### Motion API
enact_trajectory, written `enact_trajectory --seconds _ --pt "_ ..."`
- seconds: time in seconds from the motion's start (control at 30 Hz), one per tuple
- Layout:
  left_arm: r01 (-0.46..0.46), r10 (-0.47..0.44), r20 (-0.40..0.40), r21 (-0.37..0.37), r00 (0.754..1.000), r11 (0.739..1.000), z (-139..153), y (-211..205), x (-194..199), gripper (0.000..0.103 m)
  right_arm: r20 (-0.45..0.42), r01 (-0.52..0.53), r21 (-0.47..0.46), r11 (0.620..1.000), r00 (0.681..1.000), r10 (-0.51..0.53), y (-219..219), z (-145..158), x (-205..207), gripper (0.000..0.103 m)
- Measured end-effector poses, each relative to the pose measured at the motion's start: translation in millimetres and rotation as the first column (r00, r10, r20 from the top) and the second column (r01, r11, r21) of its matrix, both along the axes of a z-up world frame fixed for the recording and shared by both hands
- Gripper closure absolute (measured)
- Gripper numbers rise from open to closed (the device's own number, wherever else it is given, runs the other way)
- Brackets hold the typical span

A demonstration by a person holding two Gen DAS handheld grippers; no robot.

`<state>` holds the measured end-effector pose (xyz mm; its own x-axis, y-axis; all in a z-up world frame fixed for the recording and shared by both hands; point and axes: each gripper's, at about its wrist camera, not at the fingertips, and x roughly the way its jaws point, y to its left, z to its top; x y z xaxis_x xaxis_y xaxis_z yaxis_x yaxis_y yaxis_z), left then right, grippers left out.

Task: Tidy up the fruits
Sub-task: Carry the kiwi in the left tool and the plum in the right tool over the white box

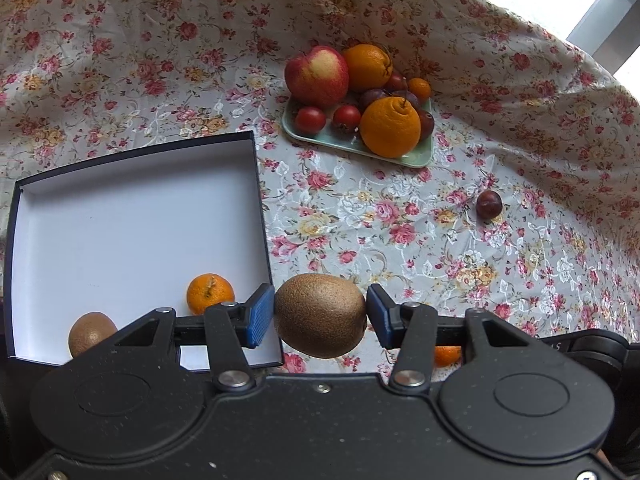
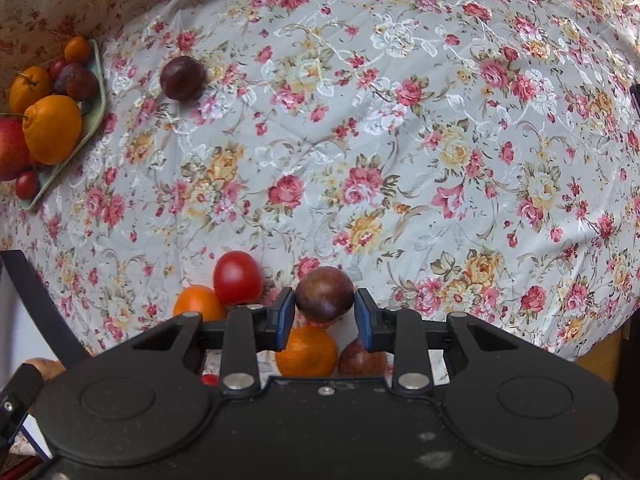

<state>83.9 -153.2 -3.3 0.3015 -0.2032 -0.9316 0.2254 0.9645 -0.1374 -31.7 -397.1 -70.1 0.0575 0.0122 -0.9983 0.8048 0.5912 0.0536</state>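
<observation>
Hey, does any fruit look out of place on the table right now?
Yes. One dark plum lies alone on the floral tablecloth, apart from the green tray piled with fruit and outside the open box holding a kiwi and a mandarin. Nothing looks spilled or damaged.

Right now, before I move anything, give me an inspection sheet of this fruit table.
Surface: floral tablecloth, rumpled at the edges.
Job's things: open box holding a mandarin and a boxed kiwi; green tray piled with an apple, oranges and small red and purple fruit; loose plum on the cloth; tomato and orange clustered under the right tool.
Clutter: nothing seen.
Grippers: left tool clamped on a held kiwi; right tool straddles a dark plum, contact unclear.
Cables: nothing seen.
Surroundings: bright window frame past the cloth.
</observation>
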Motion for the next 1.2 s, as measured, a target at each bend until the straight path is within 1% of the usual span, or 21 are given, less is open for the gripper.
enact_trajectory --seconds 0.03,0.07,0.1,0.13,0.3,0.5,0.57,0.63,0.77,0.83,0.9,1.0,1.07,1.13,1.2 --pt "-0.012 0.012 0.006 0.003 1.0 1.0 1.0 4.8 2.2 0.047 0.012 -0.01 -0.003 1.0 1.0 0.011 3.3 3.6 2.2 0.073" --pt "-0.024 0.024 0.011 0.007 1.0 1.0 1.6 9.1 4.0 0.047 0.022 -0.025 -0.01 1.0 0.999 0.025 7.9 7.2 5.6 0.084" --pt "-0.036 0.036 0.014 0.011 0.999 0.999 2.0 13.5 6.2 0.047 0.027 -0.045 -0.018 0.999 0.999 0.046 13.8 10.5 9.1 0.092" --pt "-0.049 0.049 0.016 0.012 0.999 0.999 2.2 18.5 8.9 0.047 0.031 -0.062 -0.03 0.998 0.998 0.063 18.4 13.4 12.0 0.093" --pt "-0.096 0.096 0.025 0.013 0.995 0.995 3.7 37.5 18.1 0.047 0.065 -0.15 -0.103 0.983 0.985 0.157 47.7 21.6 30.2 0.093" --pt "-0.098 0.098 0.016 0.007 0.995 0.995 2.7 40.9 20.2 0.047 0.027 -0.202 -0.23 0.952 0.977 0.214 59.7 24.8 33.3 0.091" --pt "-0.091 0.09 0.013 0.015 0.996 0.996 1.0 38.7 19.5 0.047 0.026 -0.199 -0.243 0.949 0.977 0.212 57.1 25.8 32.6 0.088" --pt "-0.082 0.082 0.009 0.018 0.997 0.996 -0.2 35.8 18.6 0.047 0.028 -0.174 -0.218 0.96 0.982 0.184 48.8 23.2 30.4 0.088" --pt "-0.061 0.061 0.008 0.014 0.998 0.998 0.3 28.3 14.9 0.047 0.042 -0.096 -0.077 0.992 0.994 0.1 23.5 9.1 20.4 0.087" --pt "-0.05 0.049 0.01 0.016 0.999 0.999 0.6 24.0 12.9 0.047 0.032 -0.053 -0.027 0.998 0.998 0.054 13.1 3.8 12.5 0.087" --pt "-0.044 0.044 0.008 0.017 0.999 0.999 -0.4 20.9 11.3 0.047 0.031 -0.006 0.005 1.0 0.999 0.006 4.6 0.9 4.2 0.083" --pt "-0.044 0.044 0.0 0.016 0.999 0.999 -2.0 17.9 10.2 0.047 0.033 0.02 0.049 0.999 0.999 -0.021 -0.4 -3.0 -2.1 0.083" --pt "-0.045 0.045 0.001 0.021 0.999 0.999 -2.6 16.2 9.4 0.047 0.037 0.012 0.058 0.998 0.999 -0.014 1.1 -3.5 -1.0 0.083" --pt "-0.046 0.046 0.002 0.023 0.999 0.999 -3.2 15.3 8.9 0.047 0.027 -0.003 0.034 0.999 1.0 0.002 4.0 -4.2 2.6 0.083" --pt "-0.043 0.043 0.001 0.021 0.999 0.999 -3.6 14.5 8.8 0.047 -0.004 -0.024 -0.009 1.0 1.0 0.024 7.2 -8.1 8.9 0.083"
